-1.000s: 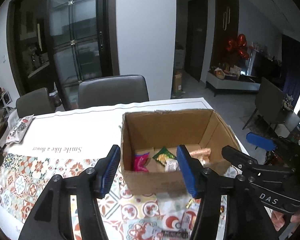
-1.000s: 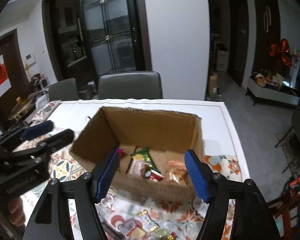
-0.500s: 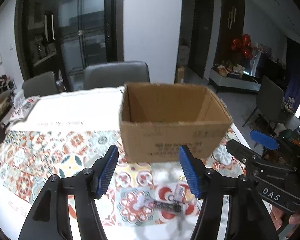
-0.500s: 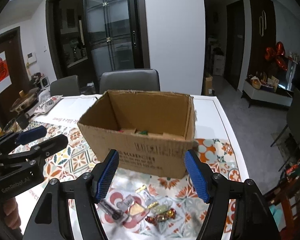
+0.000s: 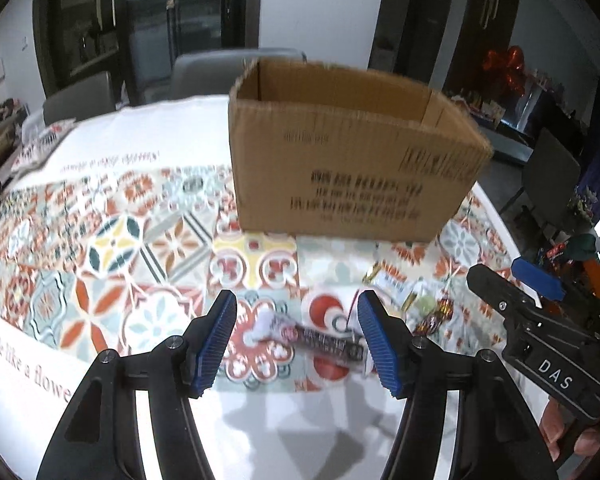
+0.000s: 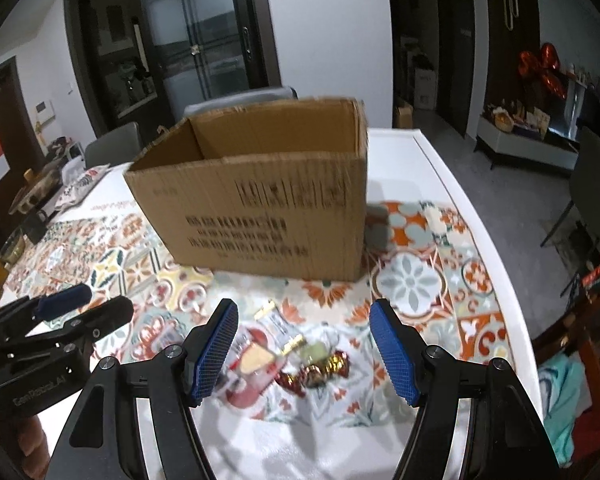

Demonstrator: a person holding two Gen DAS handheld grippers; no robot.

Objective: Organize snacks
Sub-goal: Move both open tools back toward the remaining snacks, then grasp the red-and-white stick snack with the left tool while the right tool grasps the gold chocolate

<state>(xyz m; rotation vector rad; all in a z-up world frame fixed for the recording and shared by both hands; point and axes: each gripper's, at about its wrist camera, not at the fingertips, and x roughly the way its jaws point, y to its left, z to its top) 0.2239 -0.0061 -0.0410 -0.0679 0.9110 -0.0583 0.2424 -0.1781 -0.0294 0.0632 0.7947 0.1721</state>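
Jaws on both grippers stand spread, gripping nothing — left gripper [image 5: 296,338] above a dark snack bar [image 5: 320,338], right gripper [image 6: 304,346] above wrapped candies [image 6: 312,372] lying on the counter [image 6: 440,168] before the cardboard box [image 6: 260,208].

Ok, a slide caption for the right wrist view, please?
Open right gripper hovers above loose wrapped snacks on the patterned tablecloth, in front of the cardboard box.

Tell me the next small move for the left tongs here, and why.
Probably lower the left tongs onto the dark snack bar and close. They stand open with the bar lying loose on the patterned tablecloth between the blue pads, not yet gripped. The cardboard box it belongs in stands just behind.
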